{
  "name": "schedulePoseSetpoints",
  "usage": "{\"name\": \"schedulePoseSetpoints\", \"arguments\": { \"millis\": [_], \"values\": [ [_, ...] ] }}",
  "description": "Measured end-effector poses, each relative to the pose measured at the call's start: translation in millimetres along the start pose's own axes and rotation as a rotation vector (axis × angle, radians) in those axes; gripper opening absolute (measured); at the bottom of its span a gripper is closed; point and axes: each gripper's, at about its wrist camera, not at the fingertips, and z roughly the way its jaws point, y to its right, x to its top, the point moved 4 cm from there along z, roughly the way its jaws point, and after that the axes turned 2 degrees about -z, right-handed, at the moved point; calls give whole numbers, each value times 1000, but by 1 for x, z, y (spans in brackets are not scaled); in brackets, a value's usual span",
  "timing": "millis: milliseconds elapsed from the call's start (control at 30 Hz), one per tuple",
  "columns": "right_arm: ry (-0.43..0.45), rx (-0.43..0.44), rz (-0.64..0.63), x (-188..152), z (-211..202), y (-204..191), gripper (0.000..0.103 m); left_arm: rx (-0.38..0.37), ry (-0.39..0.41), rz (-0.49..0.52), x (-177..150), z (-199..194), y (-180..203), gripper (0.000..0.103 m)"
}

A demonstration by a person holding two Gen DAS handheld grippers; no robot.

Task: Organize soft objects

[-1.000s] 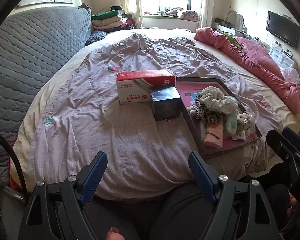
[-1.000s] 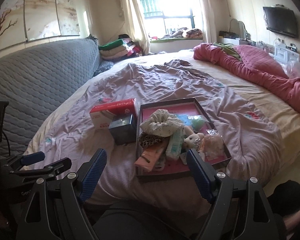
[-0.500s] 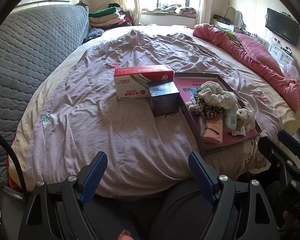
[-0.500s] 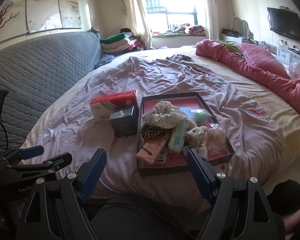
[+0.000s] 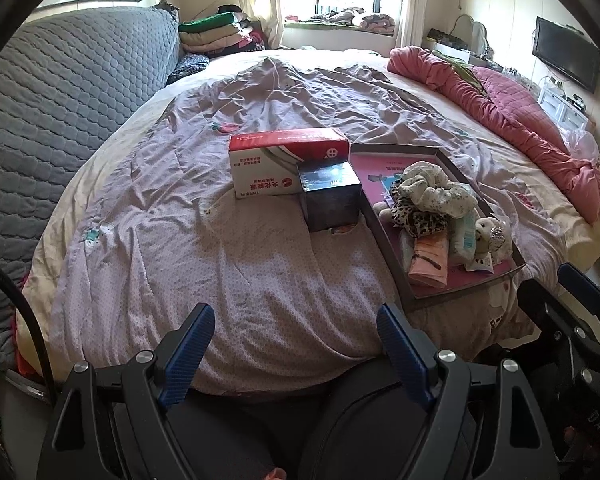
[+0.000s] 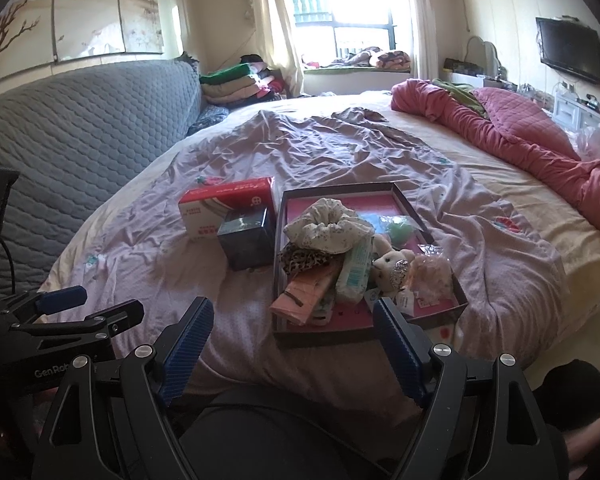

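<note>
A dark-rimmed tray (image 5: 452,300) (image 6: 332,336) with a pink floor lies on the lilac bed cover and holds a heap of soft things: a cream floral scrunchie (image 5: 434,188) (image 6: 326,228), a leopard-print scrunchie (image 5: 418,218) (image 6: 304,258), a folded peach cloth (image 5: 428,260) (image 6: 304,296), a tissue pack (image 6: 354,270) and a small white plush toy (image 5: 488,236) (image 6: 394,268). My left gripper (image 5: 296,316) stands open near the bed's front edge, nothing between its blue pads. My right gripper (image 6: 294,312) is open too, just short of the tray's near rim.
A red-and-white carton (image 5: 288,162) (image 6: 228,206) and a dark cube box (image 5: 330,196) (image 6: 248,242) sit left of the tray. A crumpled pink quilt (image 5: 512,120) lines the right side of the bed, a grey padded headboard (image 5: 56,120) the left. Folded clothes (image 6: 236,82) are stacked at the back.
Both views have tilted slightly, so the tray and boxes sit a little differently in frame. Both grippers stay open and empty; nothing on the bed has moved.
</note>
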Motion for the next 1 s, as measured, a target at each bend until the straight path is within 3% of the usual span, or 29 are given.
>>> {"name": "schedulePoseSetpoints", "arguments": {
  "millis": [833, 1000],
  "values": [
    [-10, -10, 5, -4, 5, 3, 83, 21, -8, 5, -6, 8, -2, 83],
    [-5, 2, 5, -5, 6, 4, 83, 19, 20, 20, -7, 7, 0, 83]
  ]
}}
